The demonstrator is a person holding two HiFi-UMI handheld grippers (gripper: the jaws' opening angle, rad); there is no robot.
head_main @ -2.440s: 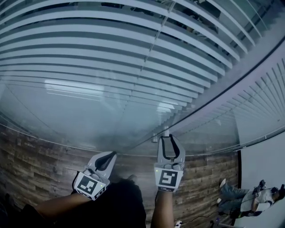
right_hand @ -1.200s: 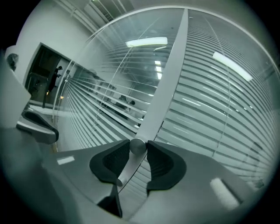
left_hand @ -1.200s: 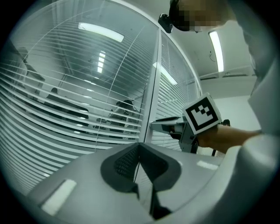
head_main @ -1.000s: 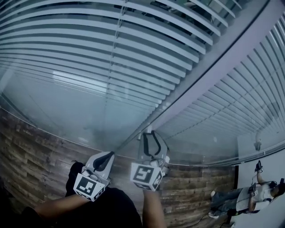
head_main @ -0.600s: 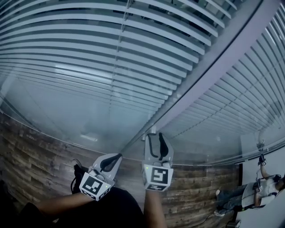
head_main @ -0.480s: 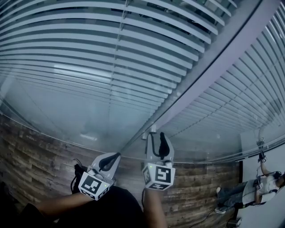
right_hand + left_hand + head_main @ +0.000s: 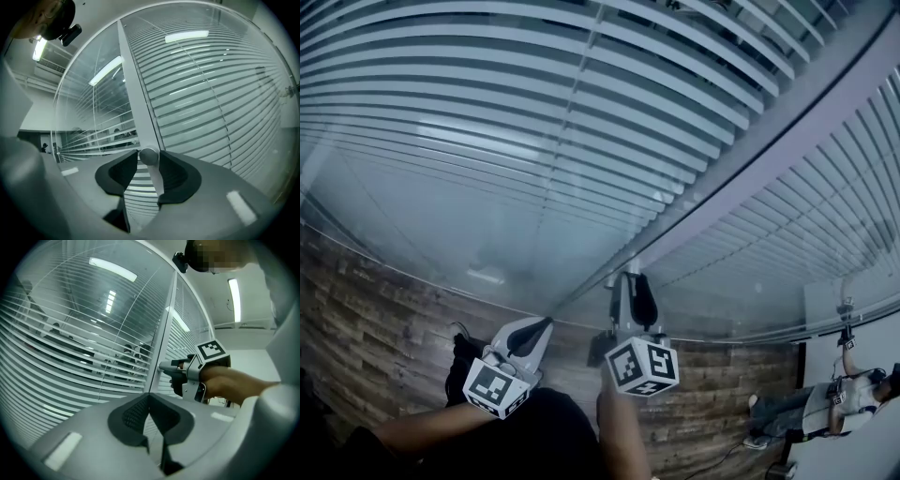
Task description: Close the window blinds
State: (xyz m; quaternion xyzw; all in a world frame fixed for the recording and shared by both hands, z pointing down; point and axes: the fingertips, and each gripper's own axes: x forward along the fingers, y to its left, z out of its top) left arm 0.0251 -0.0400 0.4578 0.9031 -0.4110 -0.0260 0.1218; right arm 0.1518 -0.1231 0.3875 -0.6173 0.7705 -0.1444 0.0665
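Here, in the head view, horizontal window blinds [image 7: 534, 112] behind glass fill the picture from 9 o'clock through 12 to 3 o'clock, with their slats tilted open so that dark gaps are seen between them. A pale upright frame post [image 7: 750, 178] runs from 1 o'clock down to the centre. The left gripper [image 7: 546, 322] is held at 7 o'clock, near the glass but touching nothing, and the right gripper [image 7: 630, 281] is set at 6 o'clock with its tips at the foot of the post. In the left gripper view, the jaws are seen pressed together at their tips with nothing between them, and the blinds lie beyond from 9 to 12 o'clock. In the right gripper view, a small round knob [image 7: 149, 156] on the post is pinched between the two pads at the centre; the jaws have just been closing on it. The slats look thin, light and easily bent, and are judged out of reach behind the glass, so the knob is the place to be gripped. It appears smooth, hard and likely slippery, so it is best taken squarely across its sides and rolled gently.
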